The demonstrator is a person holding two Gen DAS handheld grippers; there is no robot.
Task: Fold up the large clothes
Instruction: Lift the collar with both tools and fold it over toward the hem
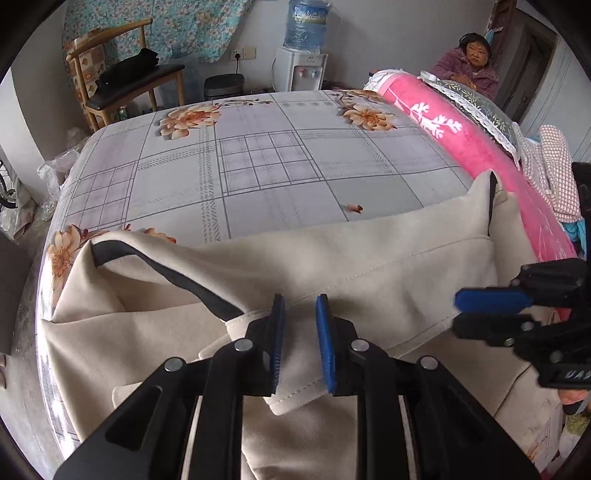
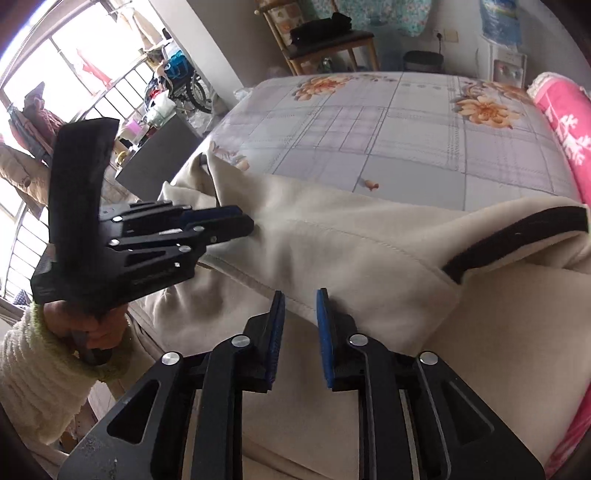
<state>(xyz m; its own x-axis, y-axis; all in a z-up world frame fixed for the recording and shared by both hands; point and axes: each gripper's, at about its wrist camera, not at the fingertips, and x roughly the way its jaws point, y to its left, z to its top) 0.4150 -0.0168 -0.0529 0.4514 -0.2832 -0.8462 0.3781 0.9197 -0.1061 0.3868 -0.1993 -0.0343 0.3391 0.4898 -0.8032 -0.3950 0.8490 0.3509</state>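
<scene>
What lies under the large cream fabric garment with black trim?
The cream garment with black trim lies on the grey checked bedsheet with orange flowers. The sheet shows beyond it; whatever is directly beneath the cloth is covered.

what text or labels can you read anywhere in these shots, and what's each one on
Water bottle label: white print on blue, too blurred to read.
Right gripper body: raised letters near the picture's edge, cut off and unreadable.
Water dispenser: small mark above the taps, too small to read.
Nothing else carries text.
</scene>
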